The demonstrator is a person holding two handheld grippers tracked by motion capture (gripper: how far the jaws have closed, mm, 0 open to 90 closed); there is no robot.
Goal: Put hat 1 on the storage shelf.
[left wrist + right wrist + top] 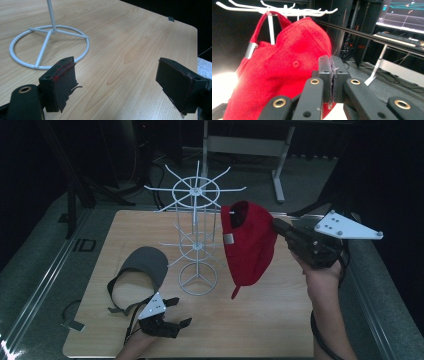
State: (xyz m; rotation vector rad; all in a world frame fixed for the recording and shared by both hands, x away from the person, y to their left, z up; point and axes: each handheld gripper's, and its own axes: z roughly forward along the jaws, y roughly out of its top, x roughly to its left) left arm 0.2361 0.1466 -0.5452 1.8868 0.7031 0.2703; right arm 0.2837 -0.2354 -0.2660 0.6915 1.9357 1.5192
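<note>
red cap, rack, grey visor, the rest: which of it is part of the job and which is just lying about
In the job: red cap, white wire rack, right gripper shut on the cap, grey visor probably next.

Lying about: small metal clip, desk frame, monitor.

High view overlooks the table (280, 320); both gripper views share its rack (196, 235).

The one readable mark is "ID", in dark letters on the grey floor strip (83, 245) just left of the light wooden worktop (280, 320); blur makes that reading uncertain. The bright monitor (404, 13) shows coloured lines, nothing legible.
</note>
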